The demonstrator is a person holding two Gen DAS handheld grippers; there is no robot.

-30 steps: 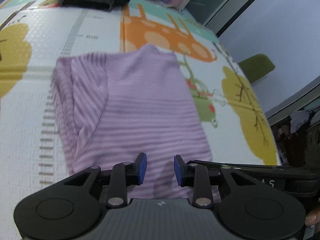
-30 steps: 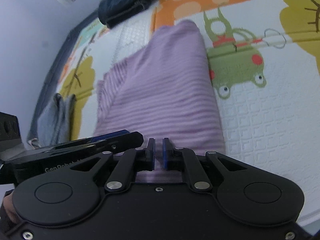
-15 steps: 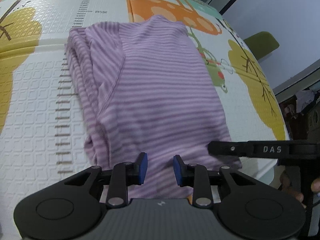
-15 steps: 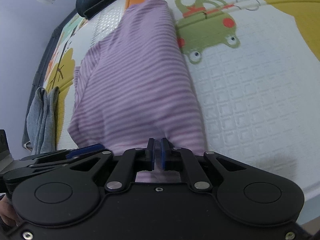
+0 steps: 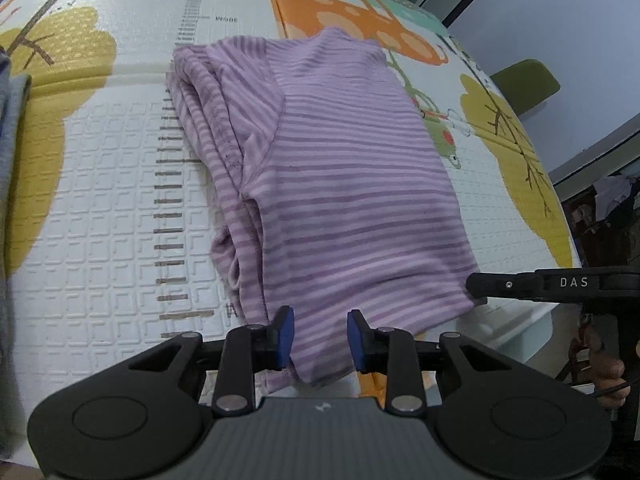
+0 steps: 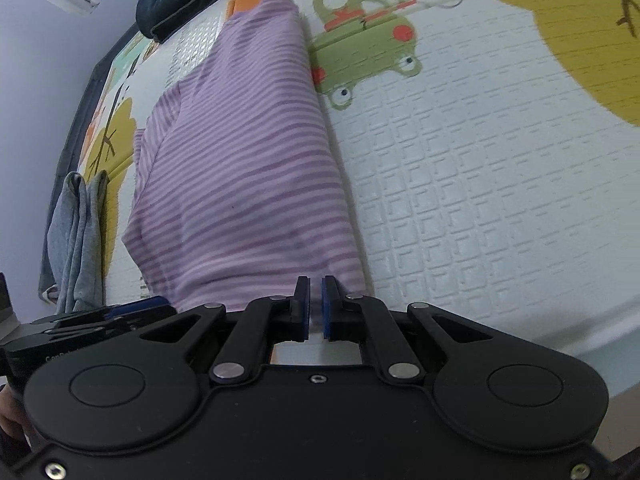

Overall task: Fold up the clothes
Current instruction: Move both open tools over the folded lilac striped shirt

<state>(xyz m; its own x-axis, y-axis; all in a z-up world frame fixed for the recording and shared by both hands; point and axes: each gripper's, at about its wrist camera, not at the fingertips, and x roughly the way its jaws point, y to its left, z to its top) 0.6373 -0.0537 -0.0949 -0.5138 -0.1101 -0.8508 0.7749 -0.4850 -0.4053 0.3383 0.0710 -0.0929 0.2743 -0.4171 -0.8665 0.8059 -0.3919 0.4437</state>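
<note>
Folded lilac-and-purple striped knit shirt [image 5: 344, 184] lies mid-frame on the cartoon-printed foam play mat [image 5: 100, 216], its near hem drooping over the mat's edge. Left claw [image 5: 320, 338] stands partly open, hem fabric between the blue pads, grip uncertain. Right claw [image 6: 316, 308] is nearly closed, pinching the hem's corner. Grey cloth [image 6: 76, 236] lies at the left of the right wrist view.

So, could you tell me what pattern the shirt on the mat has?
Light and darker purple stripes on the shirt, clearest in the left wrist view.

Even, soft indoor light, faint shadows, slight blur, strong fisheye bending at edges.
</note>
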